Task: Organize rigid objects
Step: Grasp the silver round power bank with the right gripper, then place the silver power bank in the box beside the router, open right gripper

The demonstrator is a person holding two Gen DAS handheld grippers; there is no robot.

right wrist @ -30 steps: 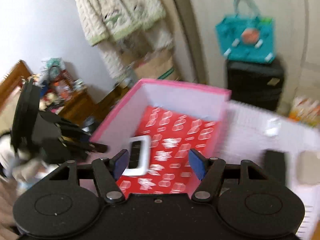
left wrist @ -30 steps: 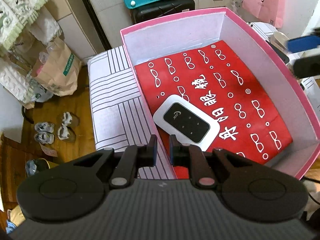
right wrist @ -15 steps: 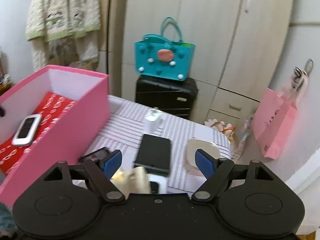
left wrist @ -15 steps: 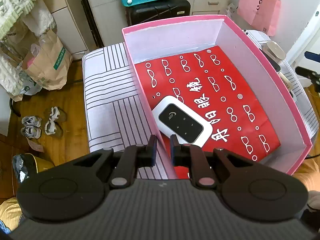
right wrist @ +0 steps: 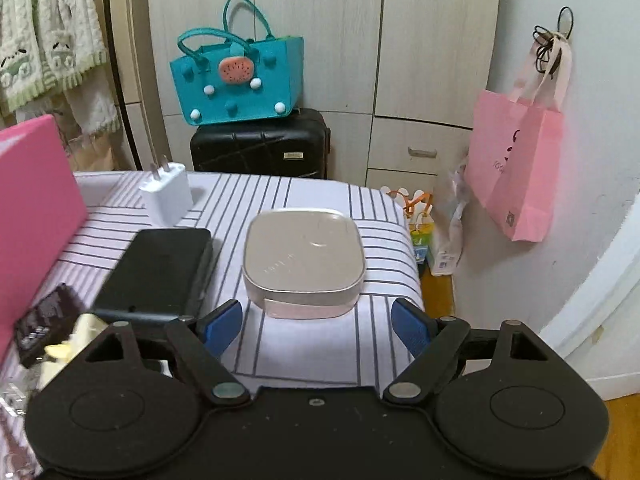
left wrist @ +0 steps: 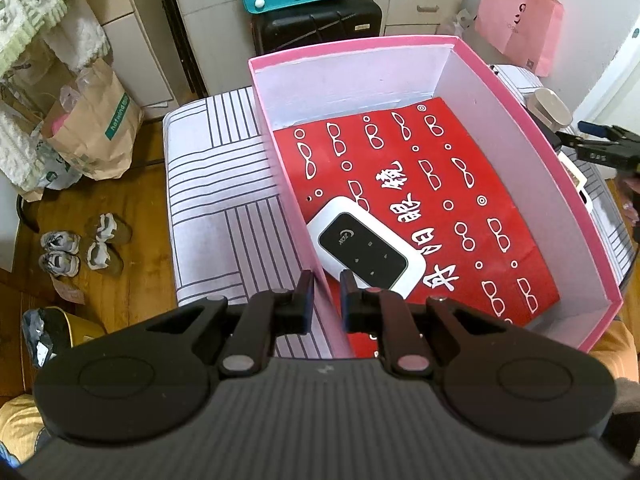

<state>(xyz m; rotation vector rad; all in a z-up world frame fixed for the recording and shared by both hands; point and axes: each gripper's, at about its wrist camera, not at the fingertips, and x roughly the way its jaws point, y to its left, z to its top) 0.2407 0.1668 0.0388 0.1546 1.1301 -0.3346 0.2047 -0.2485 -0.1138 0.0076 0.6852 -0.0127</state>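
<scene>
The right gripper [right wrist: 316, 322] stands wide with nothing between its blue pads; straight ahead of it, just beyond the fingertips, lies the beige rounded-square case [right wrist: 304, 256], flat on the striped desk [right wrist: 312, 352] near the desk's far right corner; the case is nearly as broad as it is deep, so no long axis matters much, and it looks about as wide as the spread of the pads; my reading is that this hand, the nearer one, takes it next. To the left of the case lies a black slab [right wrist: 160, 268], its long axis running away from the gripper; beyond that a white plug adapter [right wrist: 168, 196] stands upright by the far edge; small blurred items sit at the near left.

The left gripper [left wrist: 326, 300] is nearly closed, pinching the near-left wall of the pink box [left wrist: 540, 120]; the box rests on the desk's left part; inside, on a red printed sheet [left wrist: 460, 208], lies one white pocket router [left wrist: 366, 250], close to that pinched wall; the rest of the box floor holds nothing else.
</scene>
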